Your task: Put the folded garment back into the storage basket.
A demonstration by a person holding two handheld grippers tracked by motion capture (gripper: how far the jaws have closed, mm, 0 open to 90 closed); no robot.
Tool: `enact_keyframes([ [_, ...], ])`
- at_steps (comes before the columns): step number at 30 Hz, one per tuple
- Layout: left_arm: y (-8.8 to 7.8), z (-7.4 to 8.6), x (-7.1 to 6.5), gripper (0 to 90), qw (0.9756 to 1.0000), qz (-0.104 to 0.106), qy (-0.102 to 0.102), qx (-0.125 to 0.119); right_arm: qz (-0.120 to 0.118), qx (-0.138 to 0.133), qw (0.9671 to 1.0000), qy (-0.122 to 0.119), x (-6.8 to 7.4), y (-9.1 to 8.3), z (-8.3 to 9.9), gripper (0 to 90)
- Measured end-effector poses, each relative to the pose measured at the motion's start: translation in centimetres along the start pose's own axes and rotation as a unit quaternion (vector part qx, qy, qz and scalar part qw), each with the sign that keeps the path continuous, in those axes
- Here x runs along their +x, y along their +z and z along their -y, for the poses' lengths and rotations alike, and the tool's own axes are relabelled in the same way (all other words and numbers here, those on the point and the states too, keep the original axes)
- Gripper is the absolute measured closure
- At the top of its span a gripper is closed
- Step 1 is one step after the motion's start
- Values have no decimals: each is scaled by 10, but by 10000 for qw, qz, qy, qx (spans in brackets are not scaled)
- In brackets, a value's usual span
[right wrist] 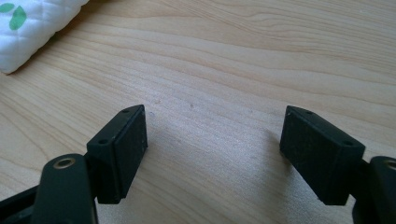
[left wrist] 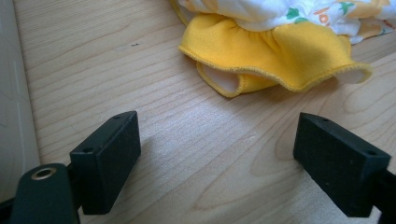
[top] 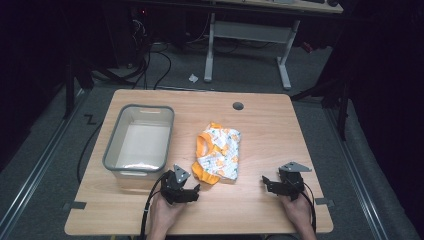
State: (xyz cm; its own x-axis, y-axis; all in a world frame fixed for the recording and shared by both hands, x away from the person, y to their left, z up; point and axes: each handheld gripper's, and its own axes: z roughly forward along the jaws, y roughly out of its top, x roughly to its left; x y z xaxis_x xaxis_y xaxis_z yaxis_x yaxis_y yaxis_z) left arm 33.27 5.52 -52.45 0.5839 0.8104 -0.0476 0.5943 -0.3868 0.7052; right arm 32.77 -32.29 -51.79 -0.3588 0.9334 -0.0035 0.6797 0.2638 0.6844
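A small garment, white with orange and green print and yellow trim, lies crumpled in the middle of the wooden table. My left gripper rests near the table's front edge, just in front of the garment's yellow hem, open with bare wood between its jaws. My right gripper sits to the right of the garment, also open, over bare wood. In the right gripper view a white quilted corner of the garment shows at the upper left, apart from the jaws.
A grey plastic bin stands on the left half of the table, its wall close to my left gripper. A round cable hole lies near the far edge. Another desk's legs stand on the floor beyond.
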Motion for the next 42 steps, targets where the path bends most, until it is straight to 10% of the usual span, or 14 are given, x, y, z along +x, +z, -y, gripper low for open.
enact_keyframes([
  [42,-13,-46,-3,176,9952,744,-375,-514,-4,1,10000,-6,0,0,0,235],
])
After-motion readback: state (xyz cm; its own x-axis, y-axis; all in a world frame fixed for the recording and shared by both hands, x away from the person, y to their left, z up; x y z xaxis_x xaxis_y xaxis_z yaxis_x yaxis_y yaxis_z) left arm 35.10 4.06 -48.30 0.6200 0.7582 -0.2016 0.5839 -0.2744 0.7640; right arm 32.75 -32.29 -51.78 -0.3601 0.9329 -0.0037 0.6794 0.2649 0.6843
